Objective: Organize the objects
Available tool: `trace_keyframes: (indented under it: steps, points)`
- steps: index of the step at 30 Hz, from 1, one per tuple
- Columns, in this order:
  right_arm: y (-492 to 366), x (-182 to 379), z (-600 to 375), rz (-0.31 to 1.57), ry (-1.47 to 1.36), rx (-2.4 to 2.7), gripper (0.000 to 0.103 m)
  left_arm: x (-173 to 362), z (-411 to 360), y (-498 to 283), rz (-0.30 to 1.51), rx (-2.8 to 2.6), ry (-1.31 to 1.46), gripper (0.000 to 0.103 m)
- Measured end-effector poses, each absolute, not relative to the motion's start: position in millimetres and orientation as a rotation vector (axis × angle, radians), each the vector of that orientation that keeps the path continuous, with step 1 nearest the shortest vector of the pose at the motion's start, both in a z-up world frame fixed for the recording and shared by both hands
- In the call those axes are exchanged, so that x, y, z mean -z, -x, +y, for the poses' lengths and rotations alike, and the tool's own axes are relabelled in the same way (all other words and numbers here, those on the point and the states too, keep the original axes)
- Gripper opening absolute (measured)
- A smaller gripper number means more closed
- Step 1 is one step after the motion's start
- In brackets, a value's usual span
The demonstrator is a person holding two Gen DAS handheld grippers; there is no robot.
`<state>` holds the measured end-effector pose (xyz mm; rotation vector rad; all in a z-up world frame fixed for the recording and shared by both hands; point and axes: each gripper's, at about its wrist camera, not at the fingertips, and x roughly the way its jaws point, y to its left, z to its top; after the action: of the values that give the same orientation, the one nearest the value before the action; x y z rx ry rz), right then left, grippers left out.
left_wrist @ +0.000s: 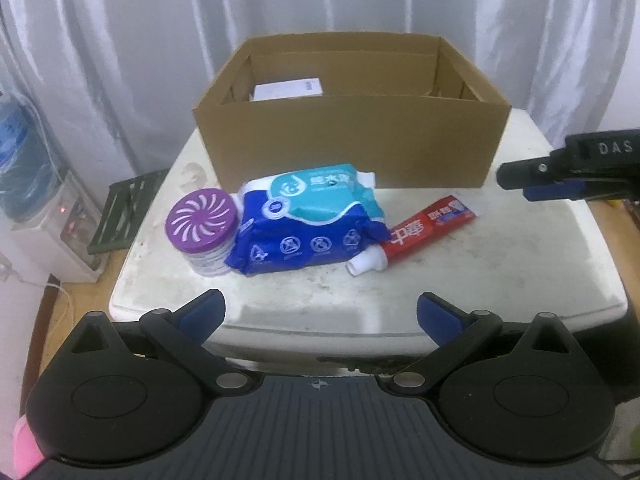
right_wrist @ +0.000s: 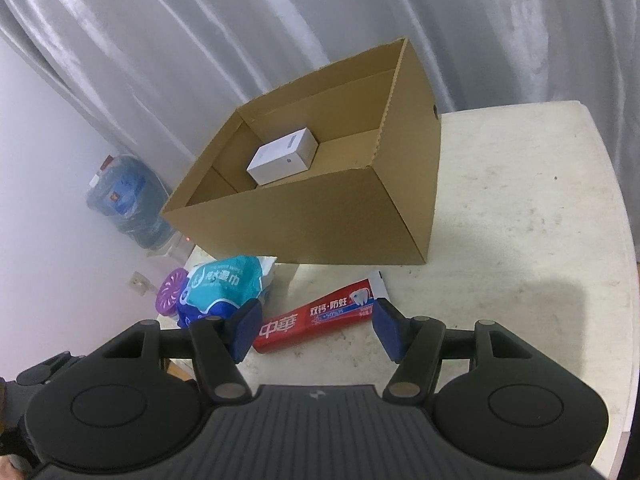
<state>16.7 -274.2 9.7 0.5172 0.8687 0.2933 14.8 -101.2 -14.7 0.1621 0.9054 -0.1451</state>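
On the white table (left_wrist: pixel 520 264), a red toothpaste tube (left_wrist: pixel 428 226) lies in front of an open cardboard box (left_wrist: pixel 352 140). Left of the tube are a blue wet-wipes pack (left_wrist: pixel 308 224) and a purple-lidded jar (left_wrist: pixel 202 222). Inside the box (right_wrist: pixel 320 208) sits a small white carton (right_wrist: pixel 282 156). My left gripper (left_wrist: pixel 320 314) is open over the table's near edge, short of the wipes. My right gripper (right_wrist: pixel 316 328) is open and hovers above the toothpaste tube (right_wrist: pixel 320 314), which shows between its fingers with neither pad touching it. In the left wrist view the right gripper (left_wrist: pixel 516 182) comes in from the right.
A water dispenser with a blue bottle (left_wrist: pixel 24 168) stands on the floor to the left, next to a dark green crate (left_wrist: pixel 124 208). A grey curtain (left_wrist: pixel 120 40) hangs behind the table. The table's right part (right_wrist: pixel 520 200) beside the box is bare.
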Motion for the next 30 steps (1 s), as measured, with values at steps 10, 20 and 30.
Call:
trace_keyframes:
  steps: [10,20,30]
  points:
    - [-21.8,-7.9,-254.6,0.906,-0.430,-0.281,0.064,44.9,-143.5,-28.5,0.906,0.243,-0.297,0.101]
    - [-51.2,-5.9,-214.2,0.917,-0.276,-0.353,0.053,64.6,-147.9,-41.9,0.944,0.303,-0.310,0.094]
    - [-73.0,16.1,-197.2,0.968,-0.190,-0.372,0.038,78.5,-144.7,-59.1,1.014,0.330,-0.270,0.079]
